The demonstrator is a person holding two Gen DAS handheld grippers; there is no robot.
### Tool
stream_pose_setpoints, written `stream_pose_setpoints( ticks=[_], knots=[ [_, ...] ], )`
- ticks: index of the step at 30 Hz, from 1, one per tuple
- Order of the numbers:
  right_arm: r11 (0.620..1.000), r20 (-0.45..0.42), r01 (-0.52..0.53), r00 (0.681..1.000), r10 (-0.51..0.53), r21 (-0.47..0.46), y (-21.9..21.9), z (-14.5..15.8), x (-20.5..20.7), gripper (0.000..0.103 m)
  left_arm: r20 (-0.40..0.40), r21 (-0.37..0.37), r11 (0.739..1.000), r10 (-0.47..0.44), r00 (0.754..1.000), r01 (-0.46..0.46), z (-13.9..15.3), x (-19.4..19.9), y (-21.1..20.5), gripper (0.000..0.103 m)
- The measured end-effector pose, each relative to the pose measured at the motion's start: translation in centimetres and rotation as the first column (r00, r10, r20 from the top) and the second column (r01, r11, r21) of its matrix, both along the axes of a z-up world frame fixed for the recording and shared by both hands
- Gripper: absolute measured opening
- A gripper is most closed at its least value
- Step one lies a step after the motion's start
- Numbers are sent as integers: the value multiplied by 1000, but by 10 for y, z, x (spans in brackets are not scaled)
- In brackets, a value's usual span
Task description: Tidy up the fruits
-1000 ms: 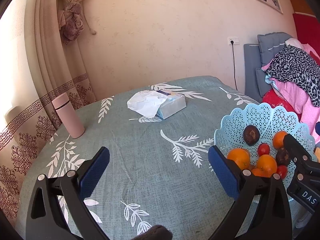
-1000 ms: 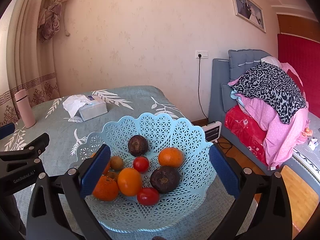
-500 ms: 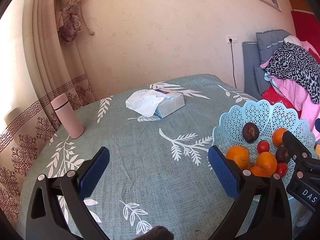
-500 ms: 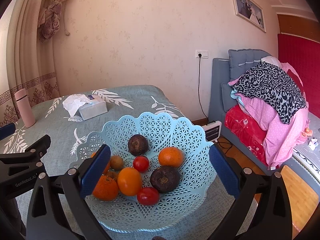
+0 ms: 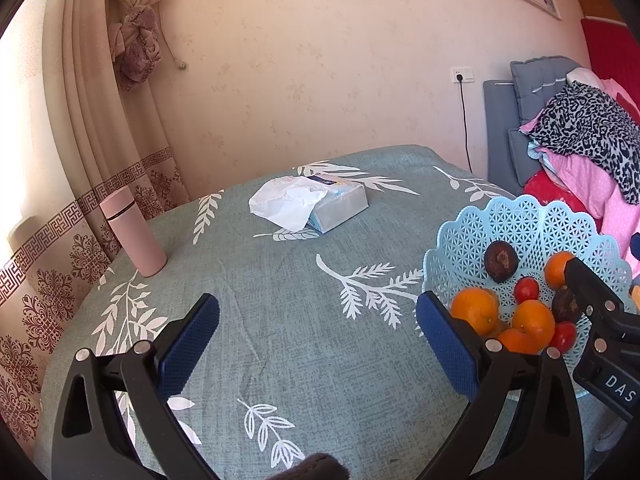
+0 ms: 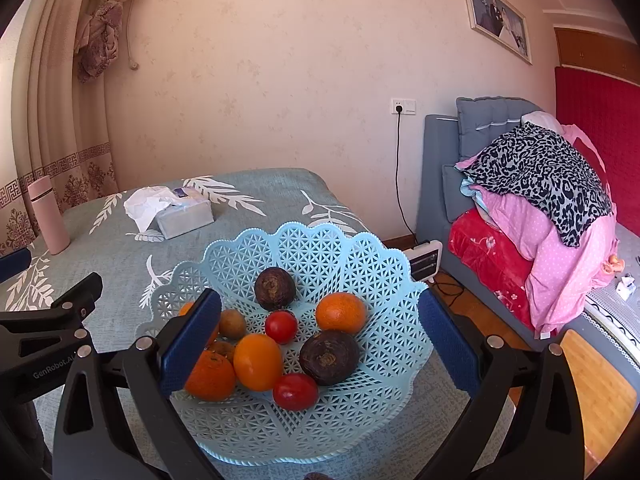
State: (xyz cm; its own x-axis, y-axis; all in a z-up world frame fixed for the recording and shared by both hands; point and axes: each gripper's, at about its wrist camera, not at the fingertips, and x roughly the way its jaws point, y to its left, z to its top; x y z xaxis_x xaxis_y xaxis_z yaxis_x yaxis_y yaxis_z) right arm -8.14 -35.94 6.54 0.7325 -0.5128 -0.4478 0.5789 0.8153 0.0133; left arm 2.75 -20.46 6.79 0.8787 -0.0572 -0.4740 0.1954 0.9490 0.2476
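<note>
The fruits, oranges (image 6: 257, 361), 2 tomatoes (image 6: 295, 391) and 2 dark round ones (image 6: 329, 357), lay in a pale blue lattice basket (image 6: 372, 264) near the bench's (image 5: 280, 320) right edge. The right tool (image 6: 319, 344) hovered over the basket, spread wide and holding nothing, with most of the fruit between its fingers. The left tool (image 5: 318, 346), also spread wide and holding nothing, hung above bare cloth left of the basket. A tissue box (image 5: 340, 208) sat toward the far edge, a pink flask (image 5: 132, 236) at the left edge.
</note>
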Motion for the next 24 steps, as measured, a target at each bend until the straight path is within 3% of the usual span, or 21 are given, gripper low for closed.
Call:
stream_pose_setpoints(
  ticks=[24],
  knots=[
    [1000, -7, 4, 1000, -4, 4, -2, -5, 0, 100, -7, 22, 999, -24, 1000, 24, -5, -1, -5, 98]
  ],
)
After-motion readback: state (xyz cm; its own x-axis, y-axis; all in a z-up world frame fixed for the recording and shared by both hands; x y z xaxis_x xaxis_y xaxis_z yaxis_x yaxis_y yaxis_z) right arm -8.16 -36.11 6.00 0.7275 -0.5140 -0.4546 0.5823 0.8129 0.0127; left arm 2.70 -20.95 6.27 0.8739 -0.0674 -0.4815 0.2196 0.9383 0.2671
